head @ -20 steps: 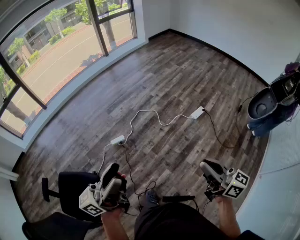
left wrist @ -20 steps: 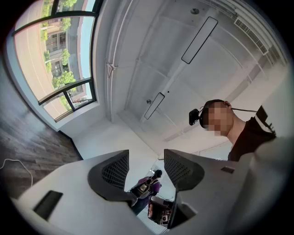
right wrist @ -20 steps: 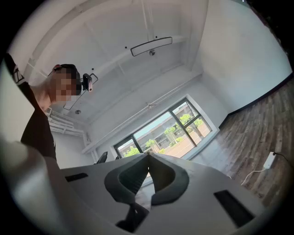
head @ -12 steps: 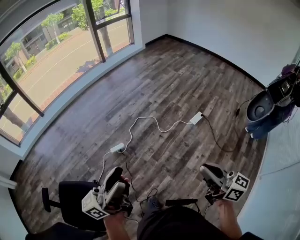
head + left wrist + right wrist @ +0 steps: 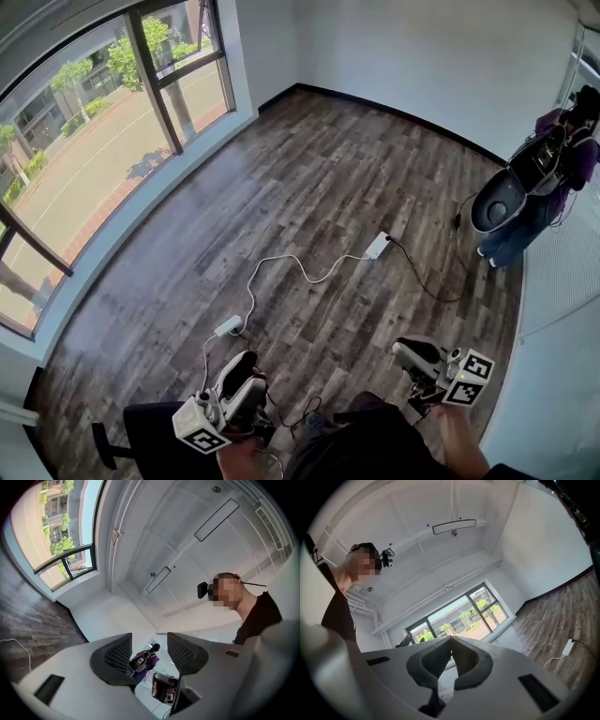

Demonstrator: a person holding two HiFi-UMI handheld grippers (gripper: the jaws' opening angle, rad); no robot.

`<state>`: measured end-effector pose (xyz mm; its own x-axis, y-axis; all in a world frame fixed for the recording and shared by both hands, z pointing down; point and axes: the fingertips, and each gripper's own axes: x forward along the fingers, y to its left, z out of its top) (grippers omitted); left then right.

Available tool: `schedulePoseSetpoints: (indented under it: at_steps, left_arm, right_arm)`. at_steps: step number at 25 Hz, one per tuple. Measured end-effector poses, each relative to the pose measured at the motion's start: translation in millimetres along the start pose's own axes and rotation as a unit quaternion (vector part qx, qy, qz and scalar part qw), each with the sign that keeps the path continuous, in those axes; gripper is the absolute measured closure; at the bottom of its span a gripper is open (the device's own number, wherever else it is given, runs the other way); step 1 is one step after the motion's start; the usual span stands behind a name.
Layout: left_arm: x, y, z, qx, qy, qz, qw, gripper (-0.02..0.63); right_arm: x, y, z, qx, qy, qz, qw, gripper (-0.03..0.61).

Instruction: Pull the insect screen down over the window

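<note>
The big window (image 5: 89,164) runs along the room's left side; its dark-framed glass is bare, with street and trees outside. It also shows in the right gripper view, window (image 5: 457,616), and in the left gripper view, window (image 5: 58,541). I see no screen over the glass. My left gripper (image 5: 246,361) is low at the bottom left, far from the window. Its jaws are open with nothing between them, left gripper (image 5: 149,654). My right gripper (image 5: 403,350) is at the bottom right, shut and empty, right gripper (image 5: 451,640).
A white power strip (image 5: 228,326) and a white adapter (image 5: 378,246) lie on the wood floor (image 5: 309,178), joined by loose cables. A black office chair (image 5: 155,427) stands by my left side. A dark scooter (image 5: 506,202) with a purple bag stands at the right wall.
The head view has swung right: the window has slid left and more of the far wall shows. Both grippers stay low by the body, the left one slightly lower in frame.
</note>
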<state>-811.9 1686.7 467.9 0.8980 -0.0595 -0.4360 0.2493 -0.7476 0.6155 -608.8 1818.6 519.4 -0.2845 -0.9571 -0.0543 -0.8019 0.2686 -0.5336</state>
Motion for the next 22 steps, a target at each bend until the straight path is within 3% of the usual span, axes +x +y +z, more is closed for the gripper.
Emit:
schedulePoseSetpoints:
  at_steps: [6, 13, 22]
  left_arm:
    - [38.5, 36.7, -14.3, -0.026, 0.043, 0.034, 0.9982, 0.371]
    - [122.1, 96.2, -27.7, -0.036, 0.052, 0.079, 0.9949, 0.371]
    - [267.8, 142.1, -48.8, -0.039, 0.09, 0.075, 0.9924, 0.371]
  right_arm:
    - [27.8, -41.5, 14.7, 0.029, -0.005, -0.002, 1.0, 0.569]
    - [67.5, -135.4, 53.2, 0.062, 0.016, 0.035, 0.997, 0.569]
    - [93.9, -229.9, 141.8, 0.08, 0.024, 0.083, 0.993, 0.569]
